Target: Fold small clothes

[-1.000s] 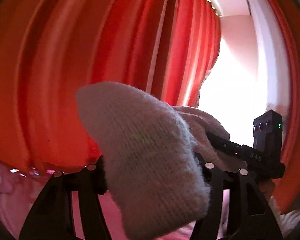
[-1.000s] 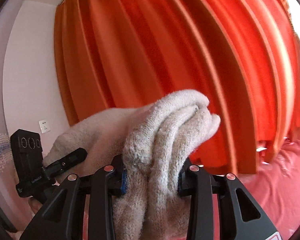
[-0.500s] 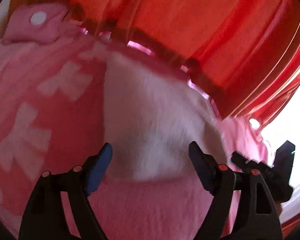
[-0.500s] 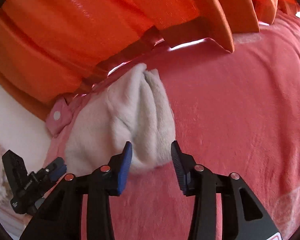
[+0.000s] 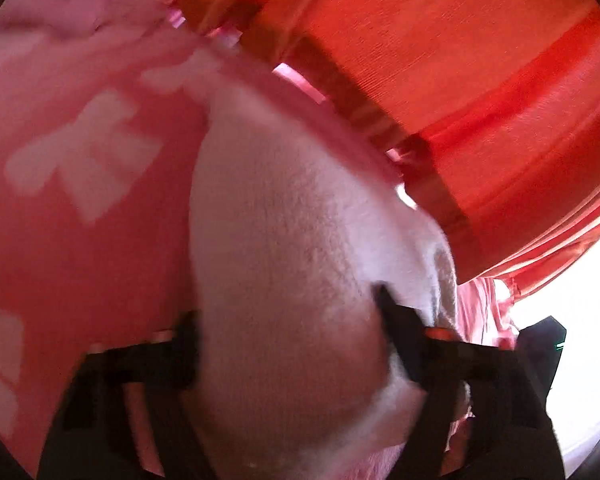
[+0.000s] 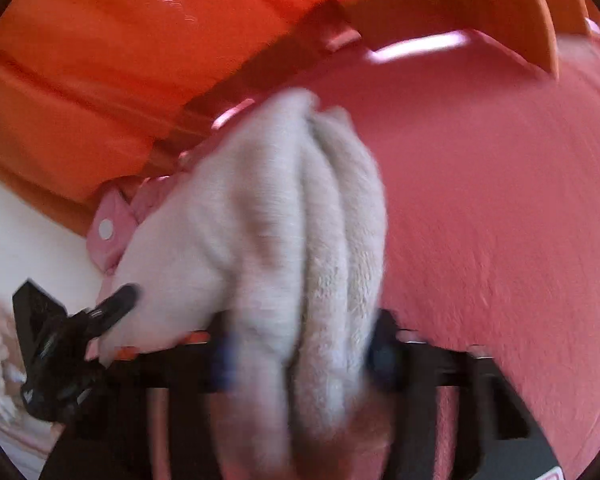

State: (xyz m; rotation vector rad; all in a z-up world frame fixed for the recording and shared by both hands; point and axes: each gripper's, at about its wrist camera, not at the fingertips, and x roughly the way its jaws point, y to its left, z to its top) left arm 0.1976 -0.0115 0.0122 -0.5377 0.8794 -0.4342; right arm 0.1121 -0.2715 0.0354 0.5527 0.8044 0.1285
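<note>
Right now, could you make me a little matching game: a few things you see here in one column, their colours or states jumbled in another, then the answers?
Things:
1. fuzzy garment
2. curtain
3. bedspread
4. left gripper

Descriptions:
A. orange-red, hanging in pleats
B. closing with the cloth between its black fingers
C. cream-white, bunched into folds
D. pink, spread flat underneath

Pairs: 1-C, 2-A, 3-D, 4-B

The right gripper is closing on the same garment from its other end.
</note>
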